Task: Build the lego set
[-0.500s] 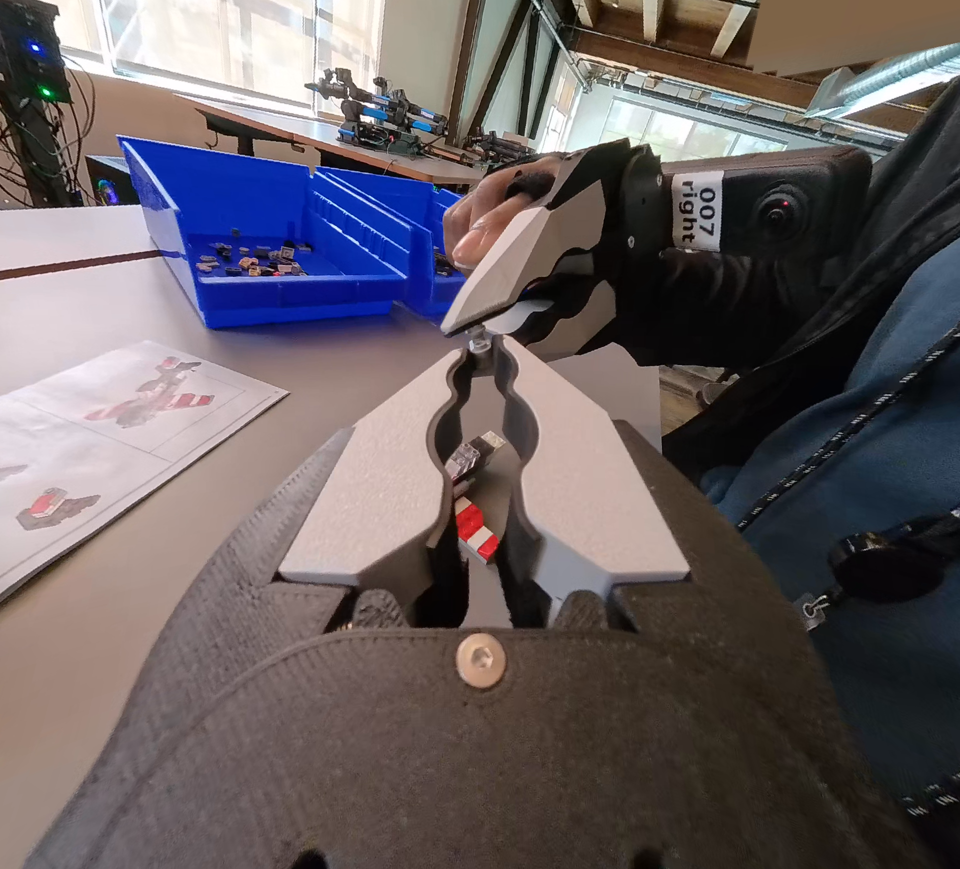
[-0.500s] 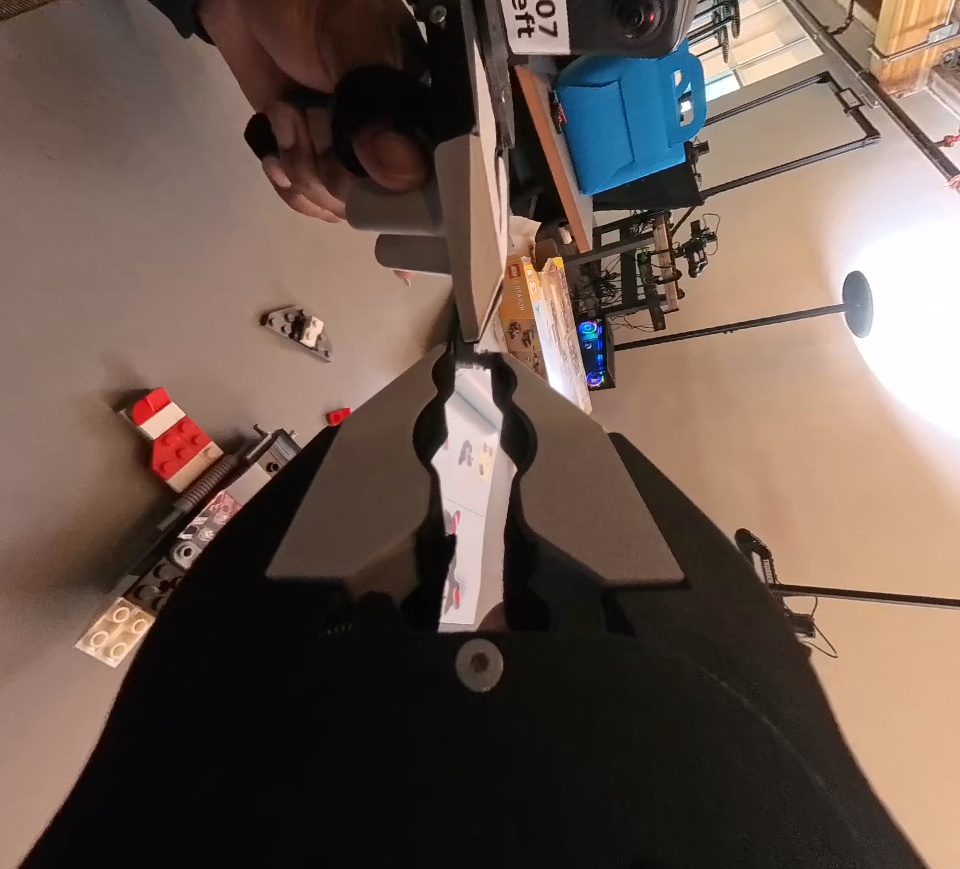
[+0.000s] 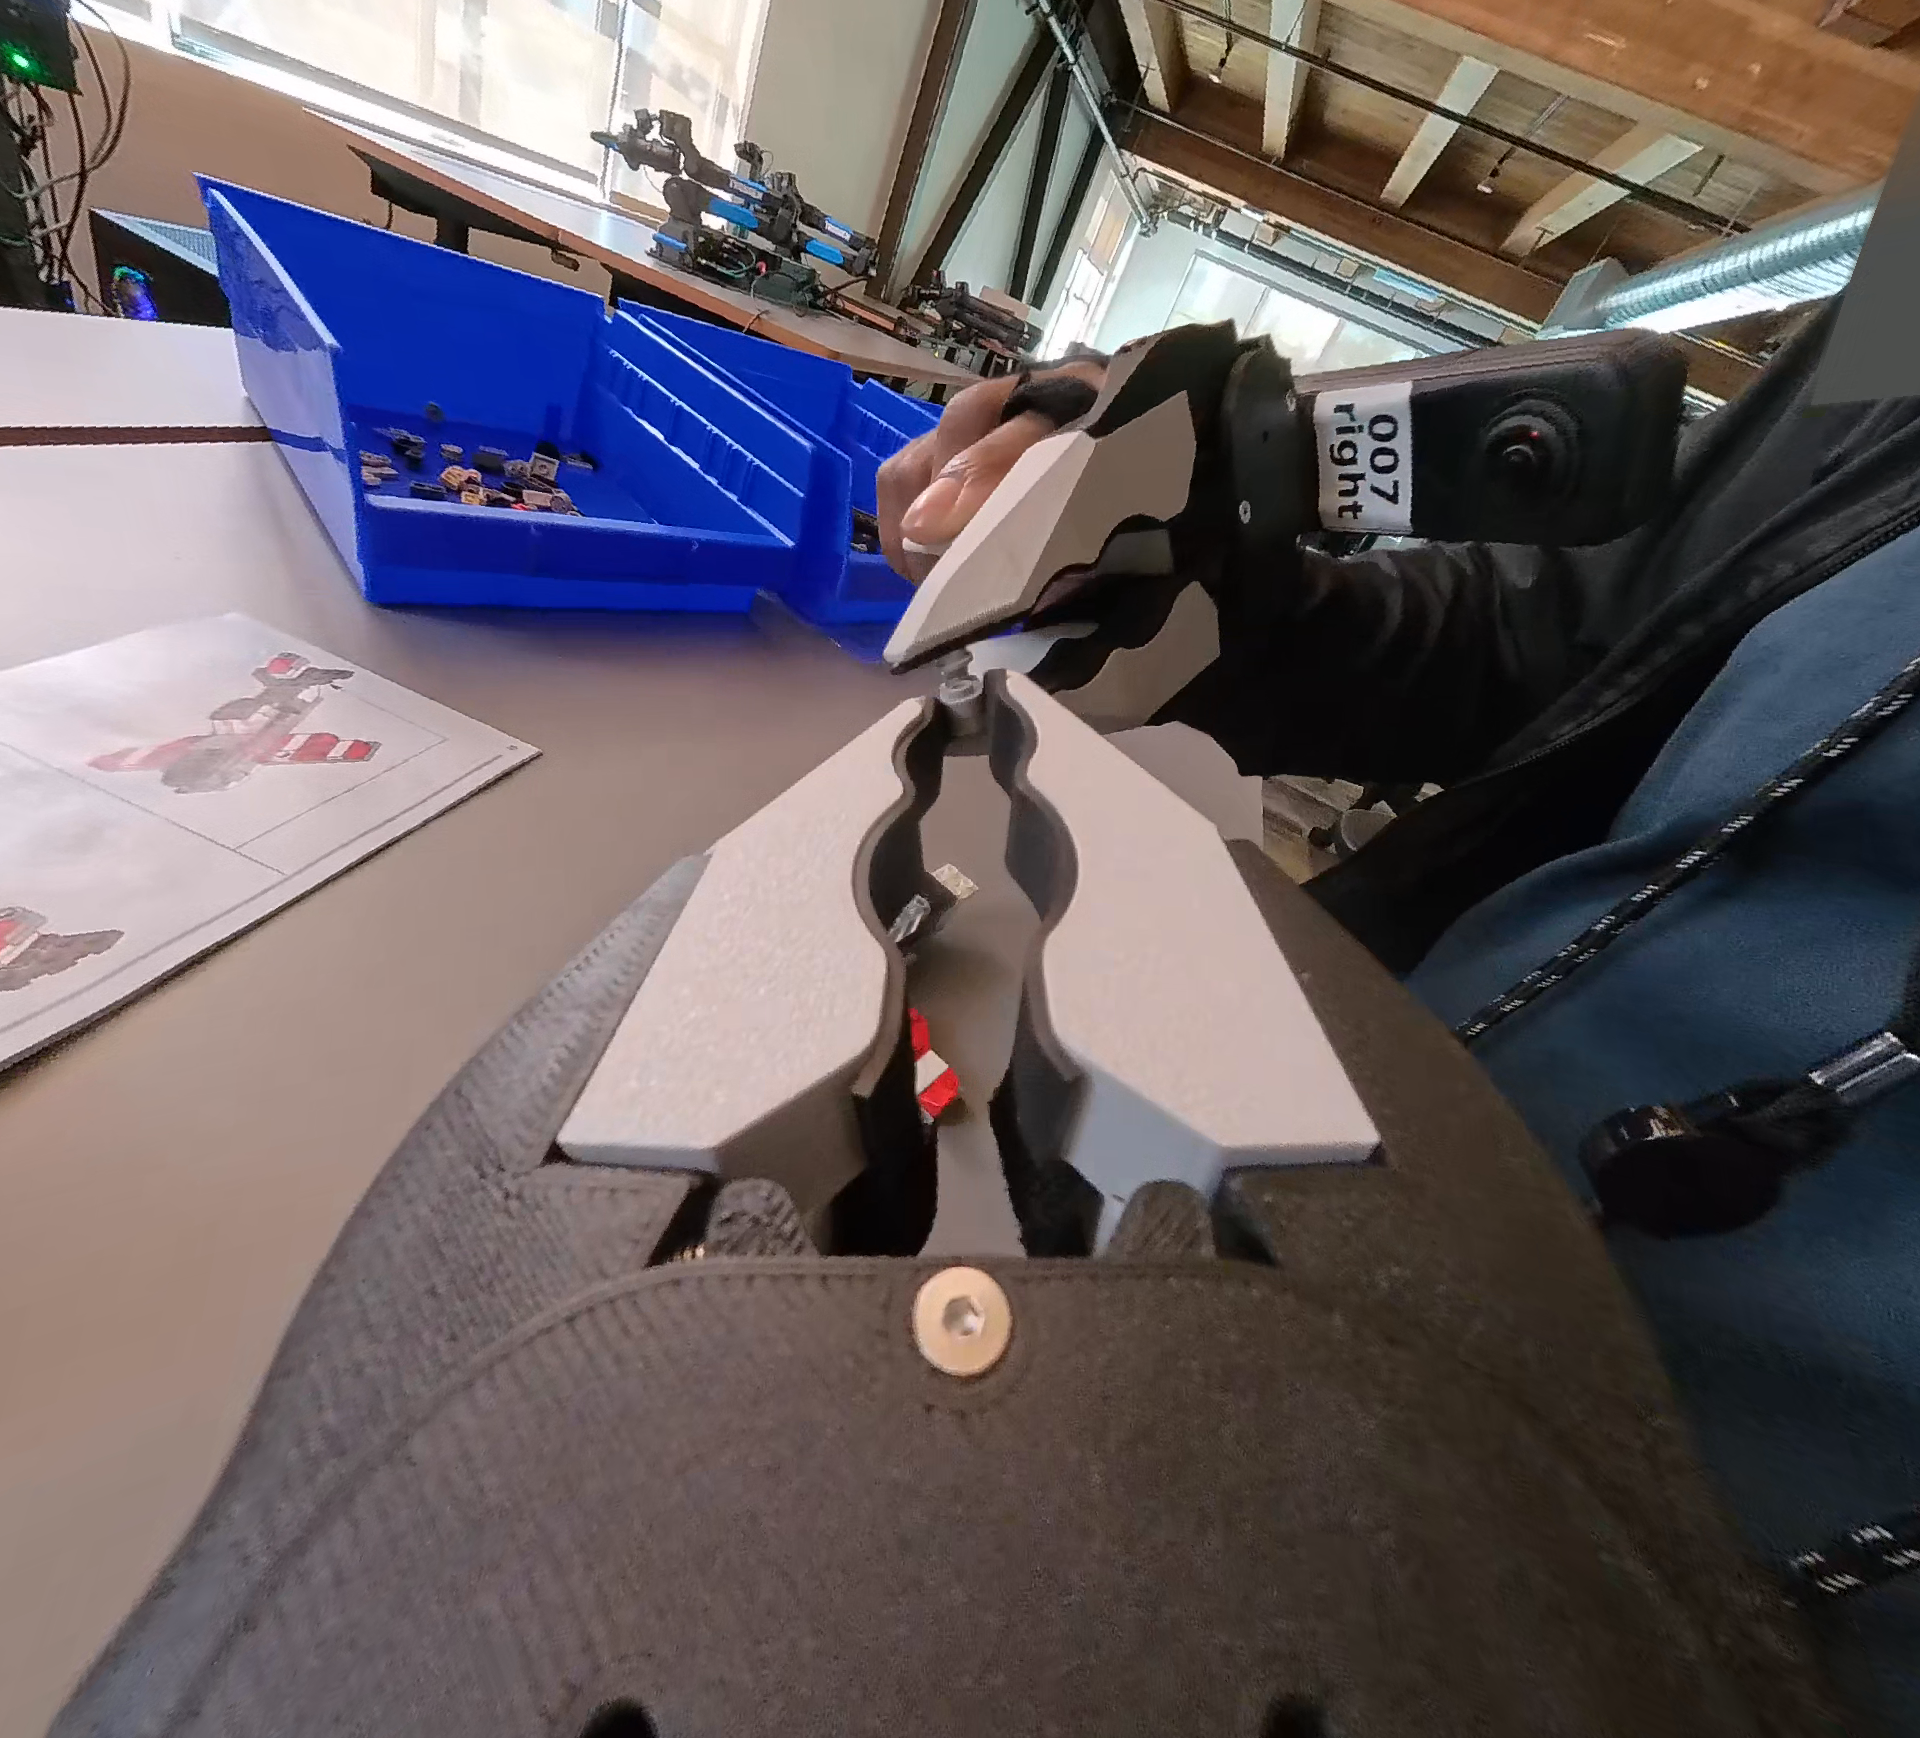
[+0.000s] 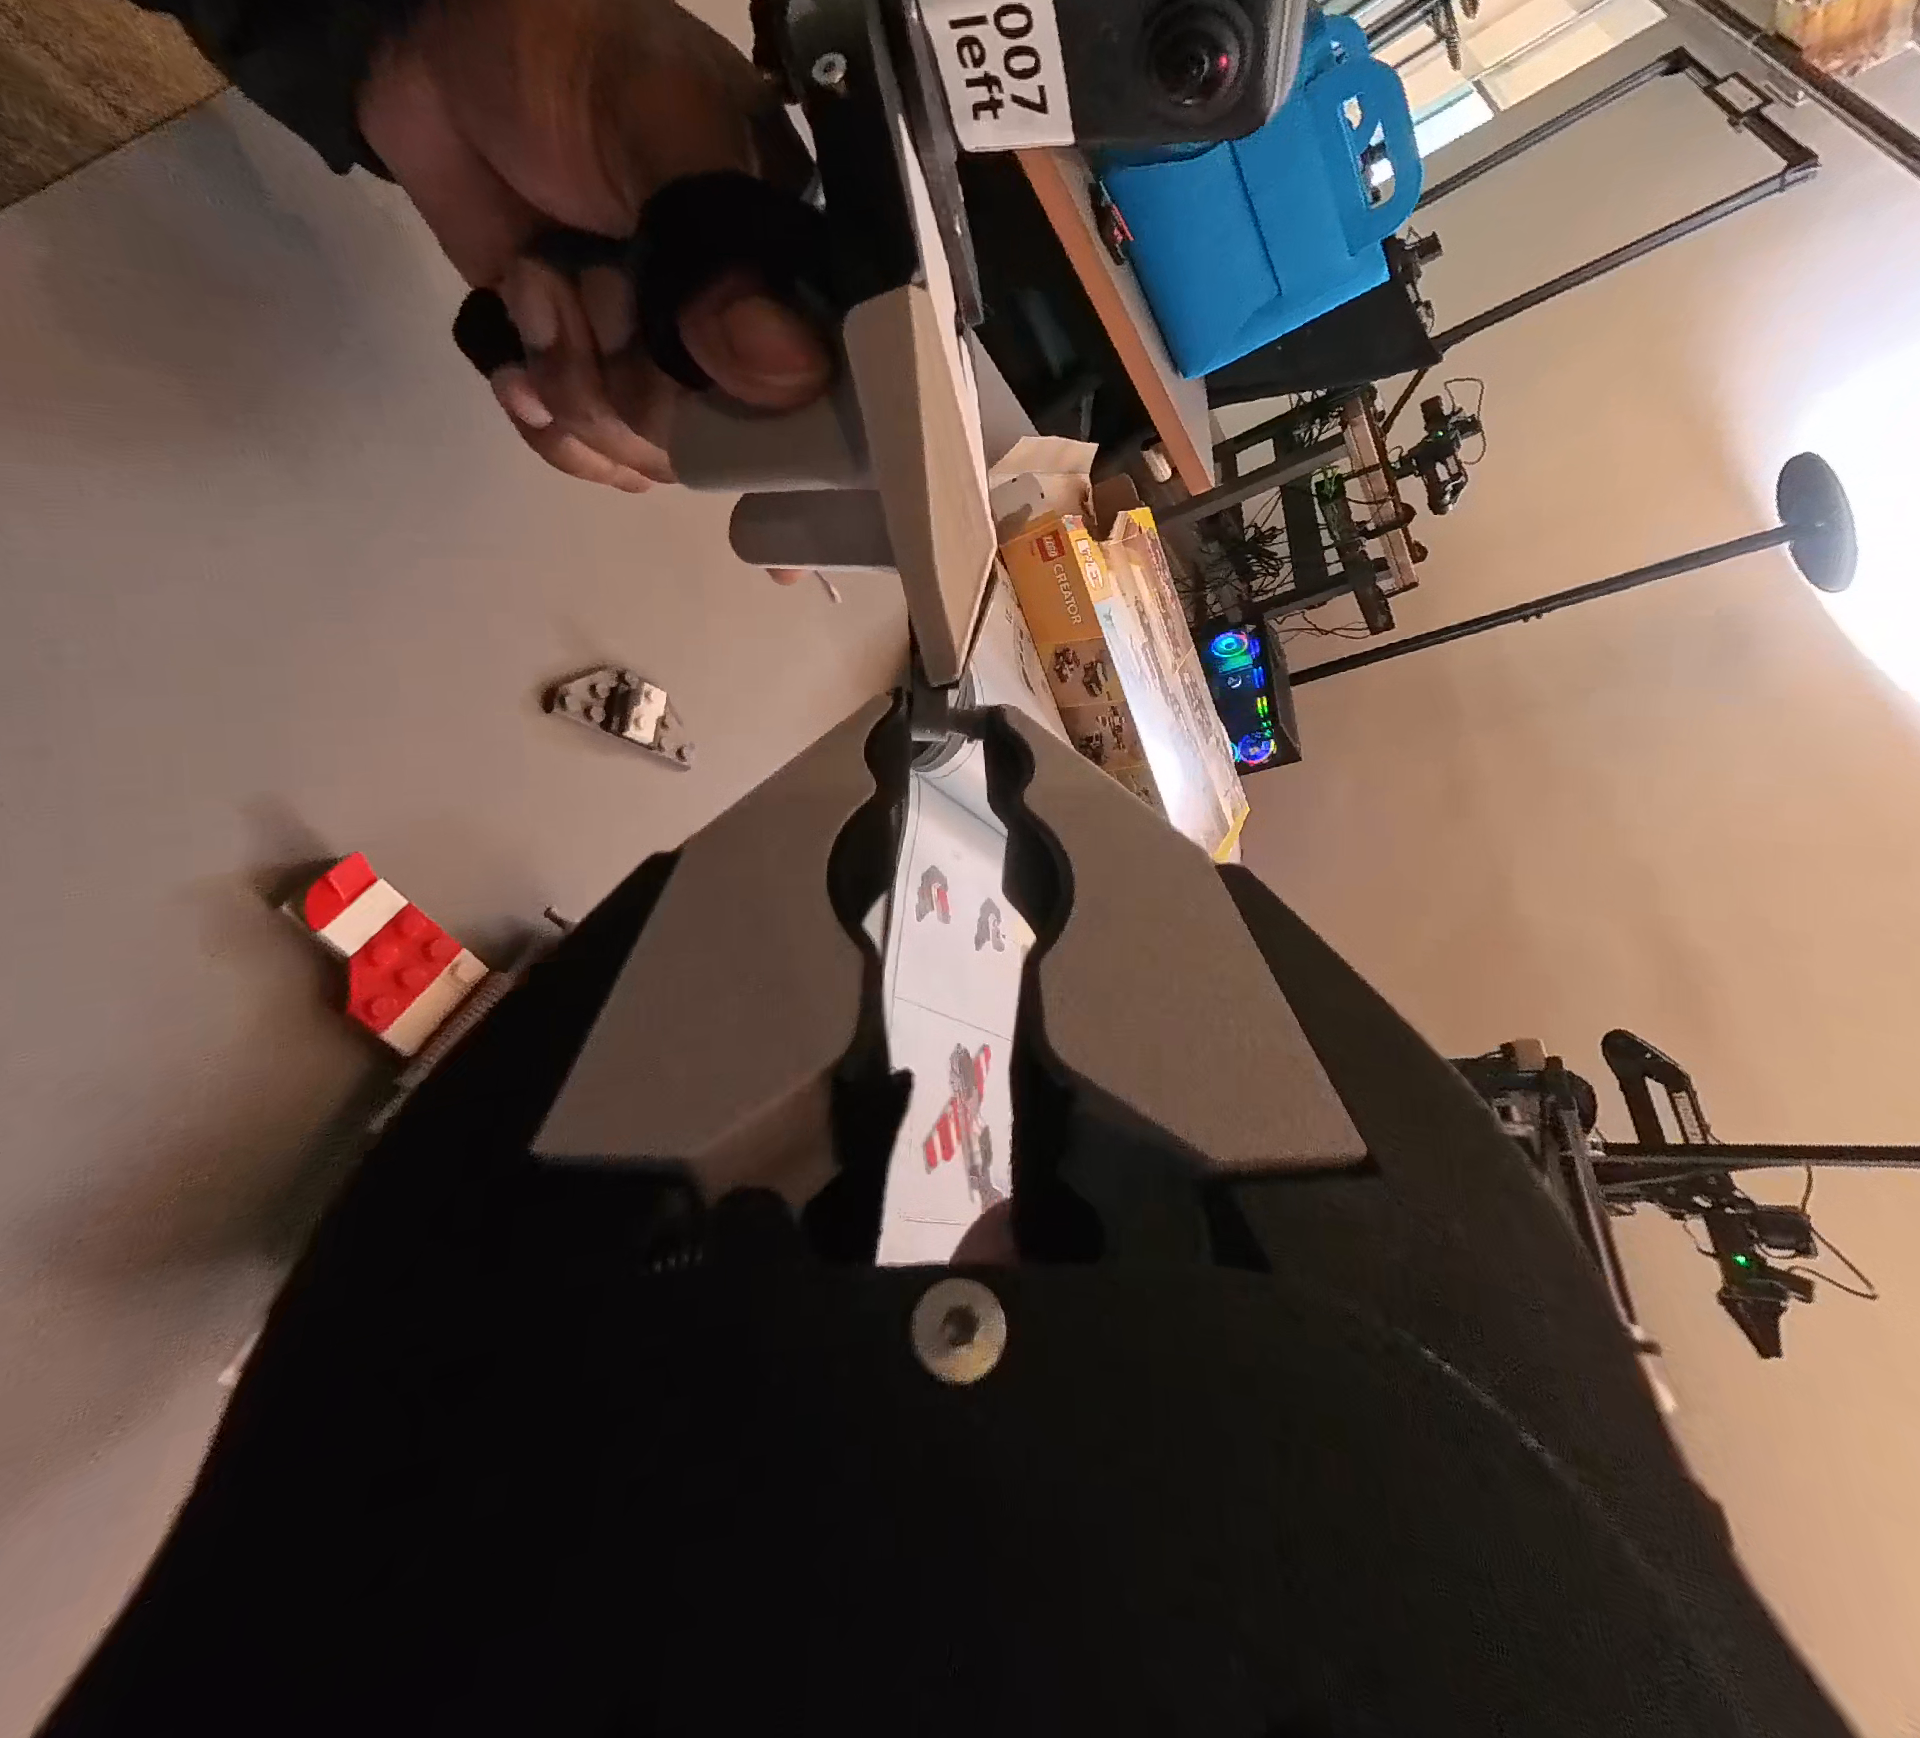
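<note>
Left hand-held gripper [image 3: 964, 714]: fingers closed at the tips on a small grey lego piece [image 3: 961, 701], held above the surface [image 3: 312, 1117]. Right hand-held gripper [image 4: 940, 722]: fingers likewise pinched together on a small dark part, tip to tip with the left one; both meet at the same piece. Below, on the surface: red-and-white lego assembly [image 4: 390, 950], near left; a dark grey wedge plate [image 4: 620, 714] farther off. Instruction sheet [image 3: 208, 784] lies left. Blue bin [image 3: 499, 441] with loose pieces sits far left. Yellow lego box [image 4: 1117, 649] stands beyond the gripper tips in the right wrist view.
</note>
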`<state>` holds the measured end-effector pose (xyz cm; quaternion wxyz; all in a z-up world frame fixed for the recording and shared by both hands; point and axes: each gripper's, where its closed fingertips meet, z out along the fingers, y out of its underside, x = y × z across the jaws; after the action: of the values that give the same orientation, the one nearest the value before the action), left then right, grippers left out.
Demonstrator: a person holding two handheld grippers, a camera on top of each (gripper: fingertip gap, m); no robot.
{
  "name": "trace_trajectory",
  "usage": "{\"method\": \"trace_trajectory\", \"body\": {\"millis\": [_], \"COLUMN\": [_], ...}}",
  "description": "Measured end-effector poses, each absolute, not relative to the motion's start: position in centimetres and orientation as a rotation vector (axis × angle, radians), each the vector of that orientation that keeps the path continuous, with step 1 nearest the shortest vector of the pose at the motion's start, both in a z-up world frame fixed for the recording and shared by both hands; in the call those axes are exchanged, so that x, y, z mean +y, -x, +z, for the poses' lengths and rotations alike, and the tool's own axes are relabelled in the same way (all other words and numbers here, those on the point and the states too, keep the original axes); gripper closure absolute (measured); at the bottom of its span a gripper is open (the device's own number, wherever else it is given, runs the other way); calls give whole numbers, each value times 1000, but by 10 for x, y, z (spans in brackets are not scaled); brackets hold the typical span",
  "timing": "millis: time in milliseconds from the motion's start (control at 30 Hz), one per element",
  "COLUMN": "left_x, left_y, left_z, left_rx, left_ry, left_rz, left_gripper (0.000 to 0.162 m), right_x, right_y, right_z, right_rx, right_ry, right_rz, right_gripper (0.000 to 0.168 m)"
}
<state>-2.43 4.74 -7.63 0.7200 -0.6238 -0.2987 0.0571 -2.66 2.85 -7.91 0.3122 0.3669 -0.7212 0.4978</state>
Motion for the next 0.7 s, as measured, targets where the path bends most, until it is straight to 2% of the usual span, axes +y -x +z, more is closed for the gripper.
{"method": "trace_trajectory", "body": {"millis": [700], "left_x": [33], "left_y": [65], "left_z": [-107], "left_rx": [-857], "left_ry": [1417], "left_rz": [158], "left_gripper": [154], "right_x": [76], "right_y": [87], "right_z": [-131], "right_rx": [-2169], "right_ry": [-571], "right_rz": [1318], "right_gripper": [159]}}
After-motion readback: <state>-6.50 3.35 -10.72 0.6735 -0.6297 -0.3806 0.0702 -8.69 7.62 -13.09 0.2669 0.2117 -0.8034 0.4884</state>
